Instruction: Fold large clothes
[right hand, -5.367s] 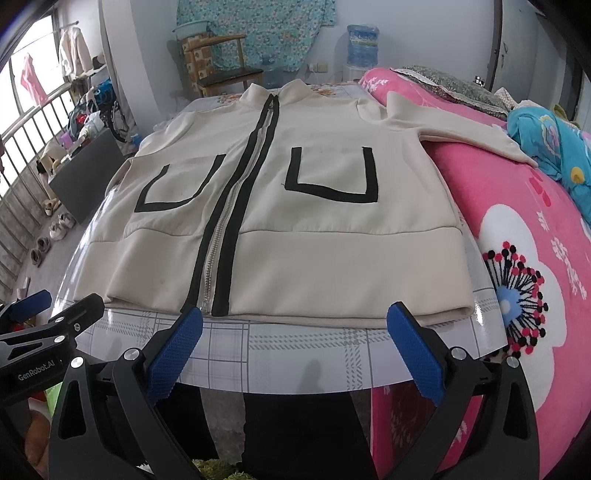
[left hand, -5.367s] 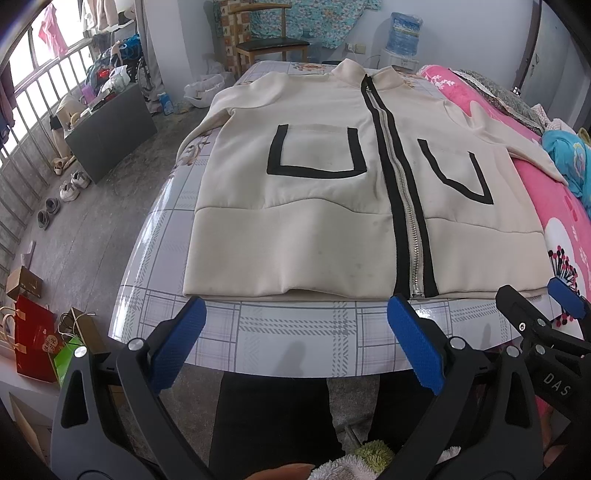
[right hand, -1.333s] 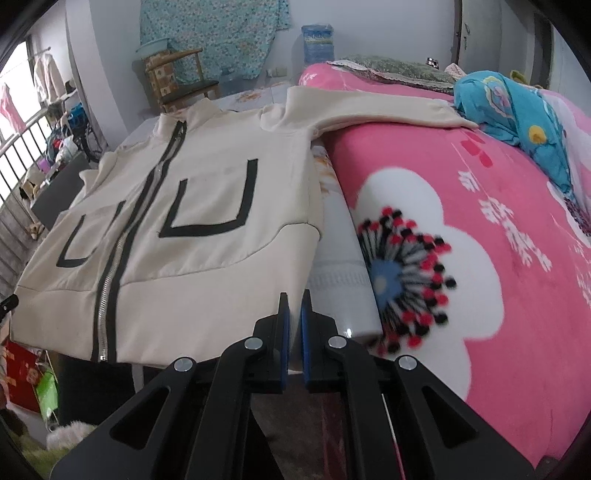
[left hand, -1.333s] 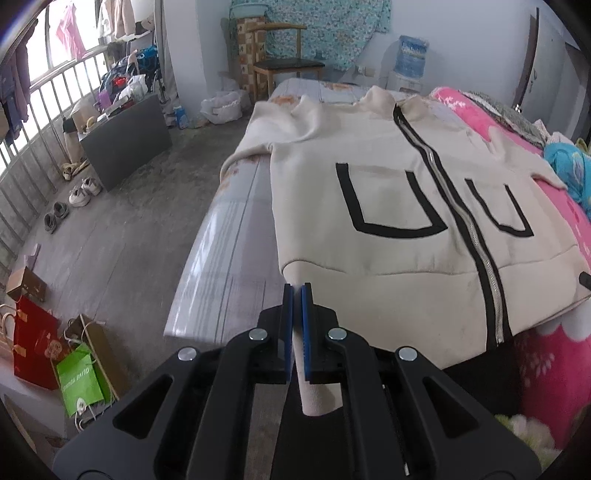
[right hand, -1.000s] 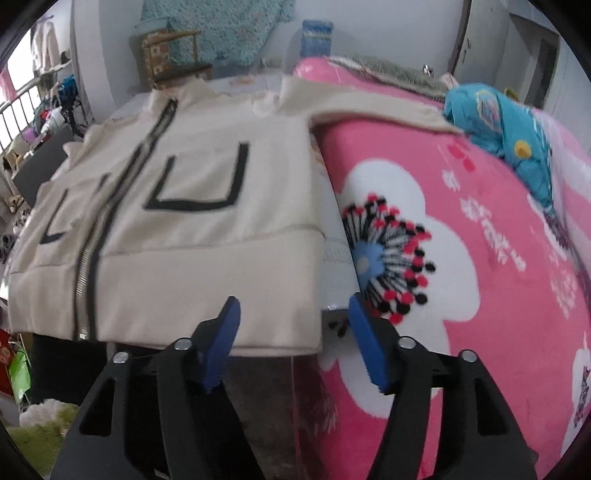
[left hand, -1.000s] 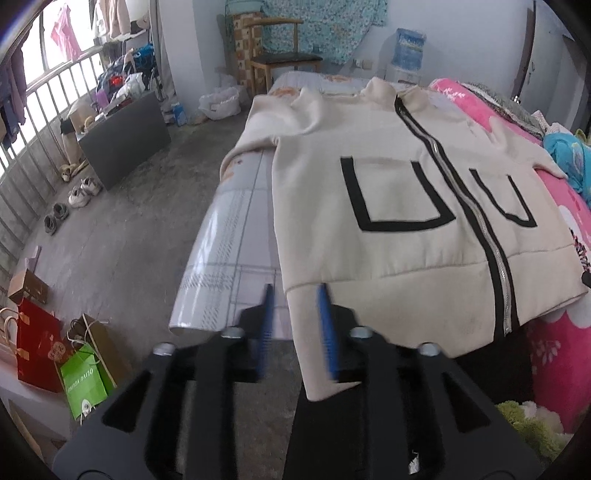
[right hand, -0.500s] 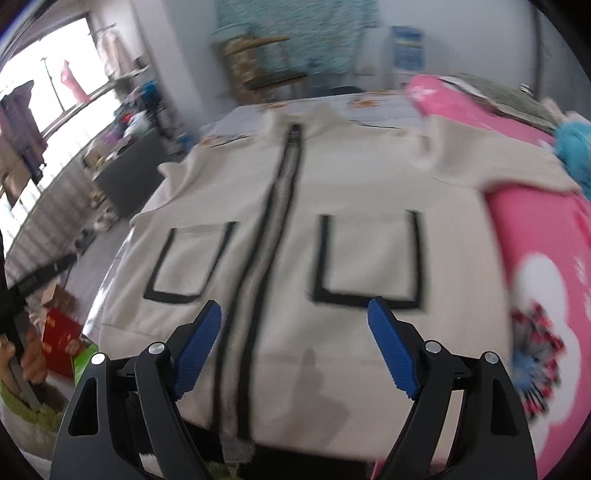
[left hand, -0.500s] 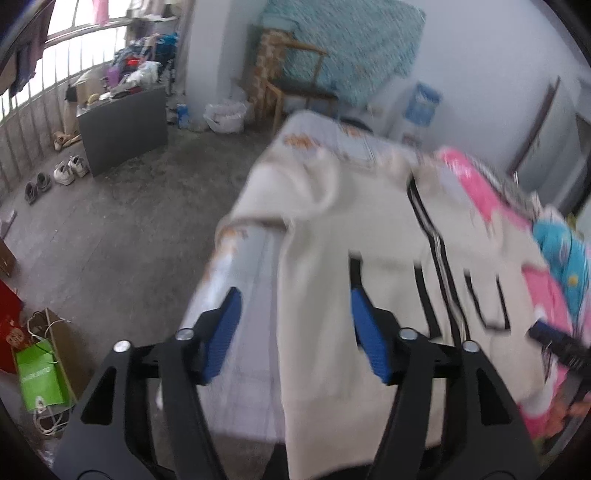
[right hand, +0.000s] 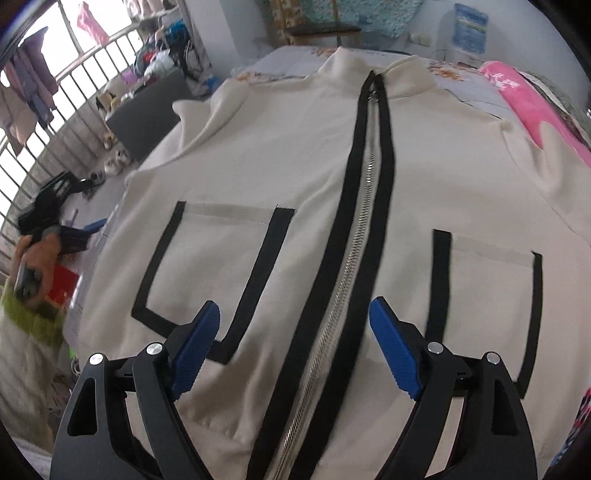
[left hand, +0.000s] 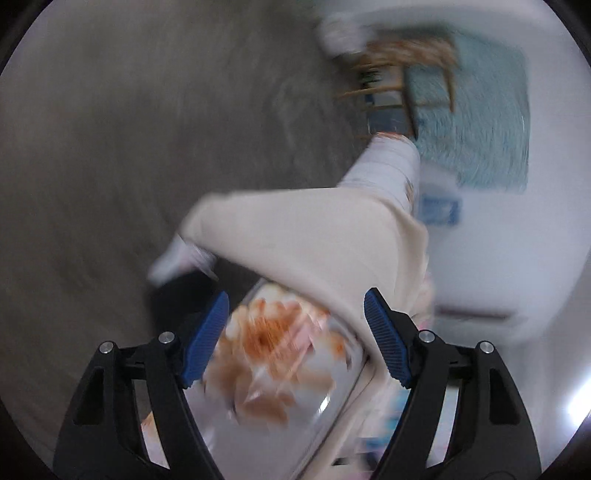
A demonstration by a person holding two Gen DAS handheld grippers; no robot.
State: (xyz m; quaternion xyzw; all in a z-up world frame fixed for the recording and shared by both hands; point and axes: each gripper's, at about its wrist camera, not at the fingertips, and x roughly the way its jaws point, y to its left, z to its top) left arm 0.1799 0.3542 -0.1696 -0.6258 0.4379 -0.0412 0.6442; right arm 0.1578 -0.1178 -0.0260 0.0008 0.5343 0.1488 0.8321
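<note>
A cream jacket (right hand: 295, 166) with a black-edged zipper (right hand: 354, 236) and two black-outlined pockets lies front up on the bed. My right gripper (right hand: 295, 347) hovers open over its lower front, with the zipper between the pads and nothing gripped. The left wrist view is blurred. There my left gripper (left hand: 295, 339) has its jaws opening at the bed's side edge. The jacket's cream sleeve (left hand: 314, 236) drapes just ahead of it, and flower-printed sheet (left hand: 266, 369) shows between the pads. In the right wrist view, a hand (right hand: 37, 258) holds the left gripper (right hand: 79, 206) at the far left.
A pink flowered blanket (right hand: 535, 103) covers the bed's right side. A wooden chair (right hand: 321, 29) and a water bottle (right hand: 469, 26) stand beyond the bed's head. On the floor at left are a dark box (right hand: 147, 114), shoes (right hand: 114, 162), a red bag (right hand: 62, 288) and a railing (right hand: 55, 122).
Both grippers let go of the jacket's hem corners and opened. The left one swung and rolled toward the sleeve at the bed's side. The right one moved left over the jacket front.
</note>
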